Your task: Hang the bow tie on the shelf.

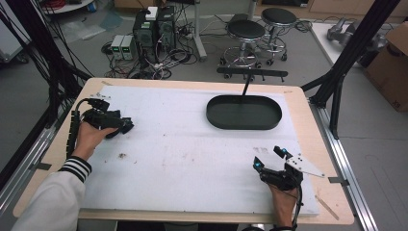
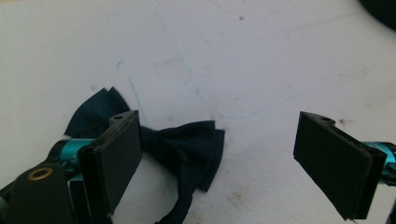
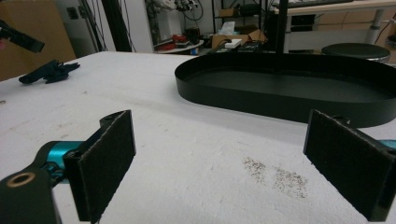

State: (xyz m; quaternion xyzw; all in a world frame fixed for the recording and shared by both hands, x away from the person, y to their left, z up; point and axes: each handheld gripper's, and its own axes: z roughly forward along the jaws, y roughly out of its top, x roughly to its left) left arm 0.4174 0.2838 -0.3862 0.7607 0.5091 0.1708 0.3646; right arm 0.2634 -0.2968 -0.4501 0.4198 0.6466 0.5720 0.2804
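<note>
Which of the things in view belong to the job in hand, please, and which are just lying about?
In the job:
- dark bow tie
- left hand-held gripper, open above it
- black oval tray
- right hand-held gripper, open

Lying about:
- two stools
- computer boxes
- cardboard box

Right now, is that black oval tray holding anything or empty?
Empty. The black oval tray shows a bare dark floor in the right gripper view, and the dark blue bow tie lies outside it on the white table cover.
</note>
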